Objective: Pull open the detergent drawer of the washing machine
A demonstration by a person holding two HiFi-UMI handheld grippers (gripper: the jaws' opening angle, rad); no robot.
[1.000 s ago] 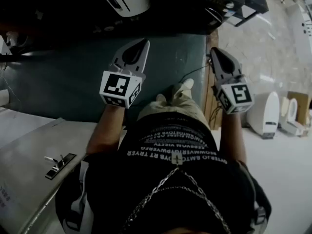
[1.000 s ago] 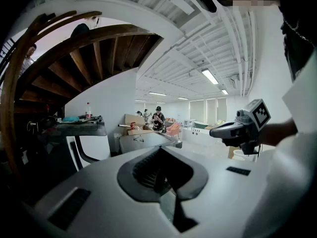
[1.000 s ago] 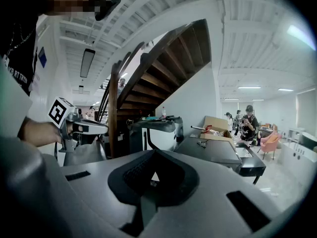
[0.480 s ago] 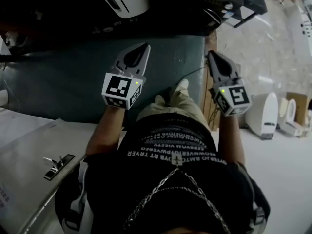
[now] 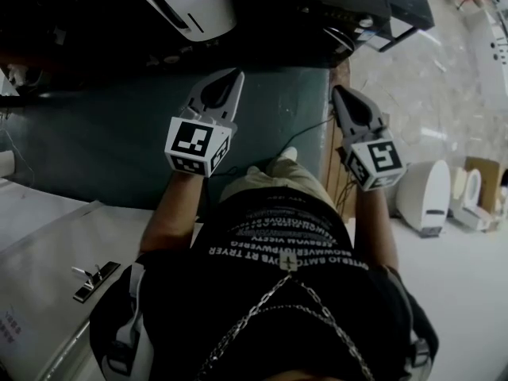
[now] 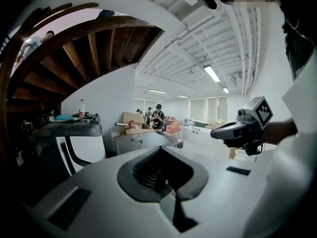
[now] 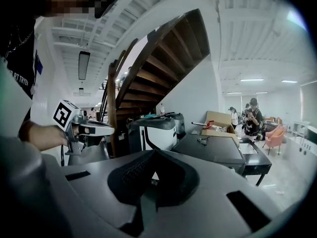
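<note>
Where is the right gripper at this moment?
The right gripper shows right of centre in the head view, held out beside the left gripper, by the right edge of the dark green surface.

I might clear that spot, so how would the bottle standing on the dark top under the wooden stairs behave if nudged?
The bottle is tall, narrow and upright, so a nudge up high would probably tip it. Its body looks round, so it may then roll. Whether it is full is too small to tell.

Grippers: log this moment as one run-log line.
left gripper: shut, empty | right gripper: shut, empty | contact: none, both held in air
</note>
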